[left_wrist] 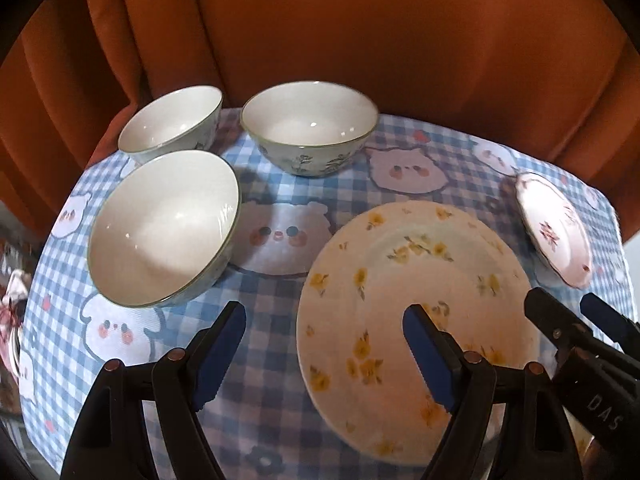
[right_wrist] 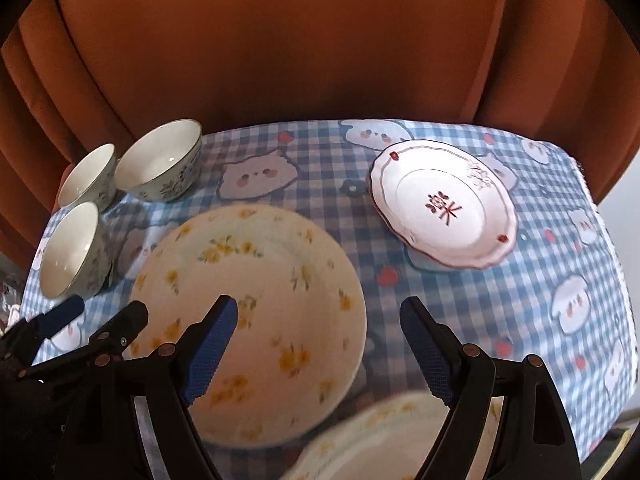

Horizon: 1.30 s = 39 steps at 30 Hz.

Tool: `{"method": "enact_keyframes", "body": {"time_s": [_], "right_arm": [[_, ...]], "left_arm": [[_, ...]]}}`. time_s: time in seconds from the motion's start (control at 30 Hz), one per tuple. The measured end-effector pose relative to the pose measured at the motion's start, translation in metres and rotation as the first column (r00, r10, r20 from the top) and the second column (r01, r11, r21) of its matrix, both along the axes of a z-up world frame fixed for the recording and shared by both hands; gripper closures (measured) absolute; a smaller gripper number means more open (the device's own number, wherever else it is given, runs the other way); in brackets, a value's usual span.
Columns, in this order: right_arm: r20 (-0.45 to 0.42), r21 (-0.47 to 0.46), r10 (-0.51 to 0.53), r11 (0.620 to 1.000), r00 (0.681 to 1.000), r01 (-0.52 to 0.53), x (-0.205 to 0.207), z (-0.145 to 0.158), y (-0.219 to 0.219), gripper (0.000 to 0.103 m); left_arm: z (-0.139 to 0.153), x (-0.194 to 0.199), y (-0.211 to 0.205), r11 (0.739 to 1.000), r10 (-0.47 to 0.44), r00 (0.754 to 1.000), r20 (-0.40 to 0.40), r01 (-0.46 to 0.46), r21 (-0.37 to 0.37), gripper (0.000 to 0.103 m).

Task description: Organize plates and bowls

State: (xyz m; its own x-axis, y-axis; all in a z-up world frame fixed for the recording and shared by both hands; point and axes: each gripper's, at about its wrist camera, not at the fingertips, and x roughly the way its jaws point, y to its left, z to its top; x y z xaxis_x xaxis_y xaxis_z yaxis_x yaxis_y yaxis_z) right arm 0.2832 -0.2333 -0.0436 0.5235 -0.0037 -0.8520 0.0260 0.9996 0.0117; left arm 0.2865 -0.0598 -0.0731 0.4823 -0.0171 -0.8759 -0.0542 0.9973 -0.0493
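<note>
Soft, fairly dim warm light. Small glints sit inside the bowls (left_wrist: 164,228). The yellow-flowered plate (right_wrist: 248,320) looks smeared and blurry. Fisheye bending curves the tablecloth (right_wrist: 560,240) edges, and corners go black.

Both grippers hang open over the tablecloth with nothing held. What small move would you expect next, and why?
Probably the right gripper eases down to the near right rim of the yellow-flowered plate. Its open jaws already straddle that edge, and a second yellow-flowered plate lies just below, a likely stacking spot. The three bowls sit apart, nearer the left gripper.
</note>
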Motion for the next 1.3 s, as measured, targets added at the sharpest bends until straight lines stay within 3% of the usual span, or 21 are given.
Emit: {"method": "enact_keyframes", "body": {"time_s": [0.23, 0.3, 0.33, 0.43, 0.47, 0.8, 1.1, 1.3], "right_arm": [[-0.076, 0.01, 0.017, 1.0, 0.997, -0.017, 0.03, -0.037, -0.006, 0.026], [-0.103, 0.018, 0.018, 1.0, 0.994, -0.016, 0.036, -0.048, -0.008, 0.027], [-0.111, 0.022, 0.019, 1.0, 0.994, -0.017, 0.038, -0.052, -0.008, 0.028], [-0.154, 0.032, 0.038, 0.999, 0.987, -0.033, 0.044, -0.063, -0.008, 0.045], [-0.166, 0.026, 0.04, 0.999, 0.985, -0.036, 0.045, -0.065, -0.008, 0.046], [-0.188, 0.019, 0.065, 0.998, 0.98, -0.062, 0.036, -0.068, 0.003, 0.045], [-0.232, 0.056, 0.117, 0.993, 0.966, -0.107, 0.003, -0.074, 0.029, 0.046], [-0.238, 0.036, 0.152, 0.988, 0.959, -0.148, 0.0, -0.076, 0.038, 0.043]], "left_arm": [[-0.025, 0.012, -0.014, 1.0, -0.002, 0.999, -0.033, 0.003, 0.015, 0.023], [-0.034, 0.016, -0.015, 1.0, 0.012, 0.999, -0.051, -0.011, 0.015, 0.027], [-0.036, 0.017, -0.014, 1.0, 0.016, 0.998, -0.058, -0.016, 0.011, 0.034], [-0.044, 0.02, -0.014, 1.0, 0.012, 0.996, -0.085, -0.013, -0.004, 0.041], [-0.044, 0.019, -0.013, 1.0, 0.01, 0.997, -0.08, -0.011, -0.007, 0.042], [-0.042, 0.015, -0.005, 0.999, -0.013, 0.994, -0.11, 0.016, 0.028, 0.043], [-0.039, -0.015, 0.022, 0.996, -0.034, 0.989, -0.143, 0.045, 0.071, 0.043], [-0.041, -0.02, 0.019, 0.995, -0.036, 0.991, -0.126, 0.048, 0.089, 0.039]]}}
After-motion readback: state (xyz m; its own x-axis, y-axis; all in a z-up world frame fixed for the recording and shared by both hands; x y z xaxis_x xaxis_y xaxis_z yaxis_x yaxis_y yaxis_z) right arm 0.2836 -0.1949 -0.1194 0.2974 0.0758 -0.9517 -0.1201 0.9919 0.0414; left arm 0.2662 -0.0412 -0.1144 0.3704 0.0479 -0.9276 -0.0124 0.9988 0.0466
